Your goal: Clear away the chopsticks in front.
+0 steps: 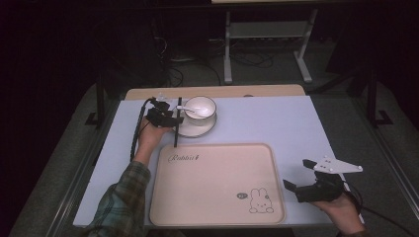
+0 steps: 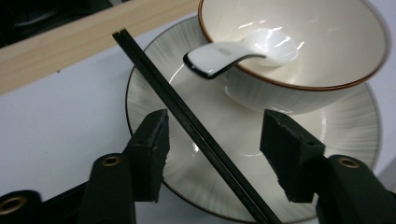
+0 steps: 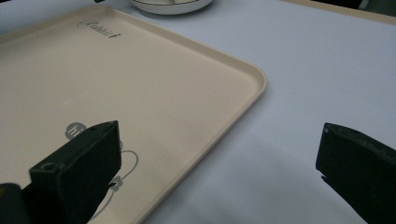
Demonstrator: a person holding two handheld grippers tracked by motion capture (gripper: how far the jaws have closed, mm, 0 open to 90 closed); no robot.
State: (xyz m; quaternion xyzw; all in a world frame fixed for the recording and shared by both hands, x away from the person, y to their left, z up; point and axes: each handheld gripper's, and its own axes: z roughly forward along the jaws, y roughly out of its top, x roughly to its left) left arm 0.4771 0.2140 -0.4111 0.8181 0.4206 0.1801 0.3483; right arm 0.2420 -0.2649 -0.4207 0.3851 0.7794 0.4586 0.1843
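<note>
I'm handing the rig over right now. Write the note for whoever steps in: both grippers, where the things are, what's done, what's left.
Left gripper: jaws open, astride the black chopsticks, pads not yet touching them.
Right gripper: open, holding nothing, beside the tray's near right corner.
Chopsticks lie across the left edge of the saucer, near end on the table. The bowl sits on the saucer with the white spoon in it. Beige tray has nothing on it.
Done: left gripper lined up on the chopsticks.
Left: close on the chopsticks and lift; probably they, and perhaps the dishes, go onto the tray.
</note>
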